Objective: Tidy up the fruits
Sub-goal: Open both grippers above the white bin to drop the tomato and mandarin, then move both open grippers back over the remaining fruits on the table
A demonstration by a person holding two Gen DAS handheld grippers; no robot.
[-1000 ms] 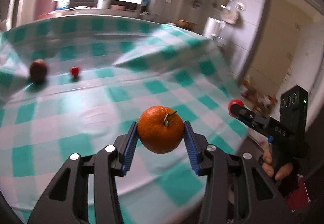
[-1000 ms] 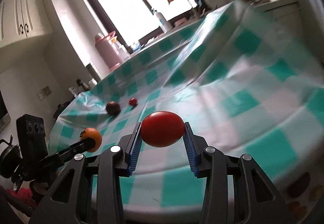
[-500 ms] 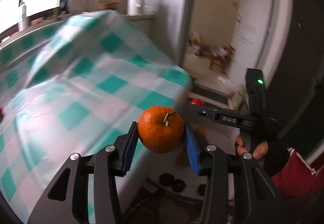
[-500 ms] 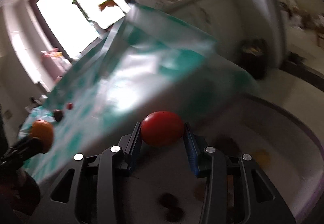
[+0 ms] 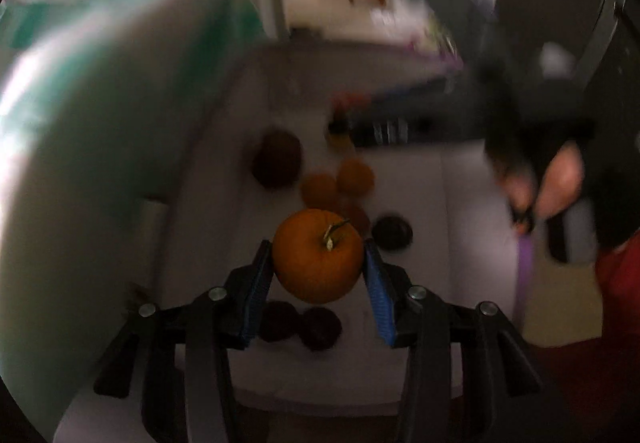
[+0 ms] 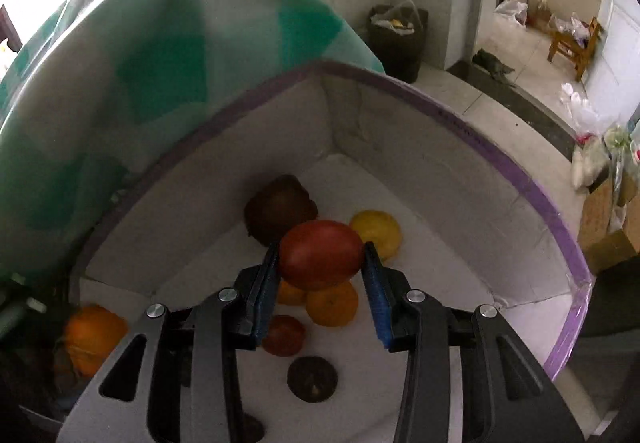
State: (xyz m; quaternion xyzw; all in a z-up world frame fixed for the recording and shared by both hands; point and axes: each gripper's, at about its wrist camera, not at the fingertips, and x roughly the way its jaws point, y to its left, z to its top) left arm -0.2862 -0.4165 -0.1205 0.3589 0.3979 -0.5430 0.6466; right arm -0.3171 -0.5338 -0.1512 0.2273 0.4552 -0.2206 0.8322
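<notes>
we find the task at its delivery step: both fruits are carried over the white foam box with the purple taped rim (image 6: 500,163), which stands on the floor beside the hanging green-and-white checked tablecloth (image 6: 160,55).

the left gripper (image 5: 318,263) is clenched on a round orange mandarin with a short green stem (image 5: 318,257), blue pads pressing its sides at nine and three o'clock. its stem points towards us and slightly to one o'clock; the fruit is near spherical, so we judge no marked long axis. that view is blurred.

the right gripper (image 6: 320,263) is clenched on a smooth red oval tomato (image 6: 321,259). its long axis runs from nine to three o'clock, straight across between the pads.

below the tomato lie fruits already in the box: a dark brown fruit (image 6: 280,209) at eleven o'clock, a yellow fruit (image 6: 378,233) at two o'clock, small orange mandarins (image 6: 332,303) at six o'clock.

in our judgement the next move calls for lowering each fruit close to the box floor, over a bare patch, then easing the pads apart; a release from height risks bruising or rolling.
</notes>
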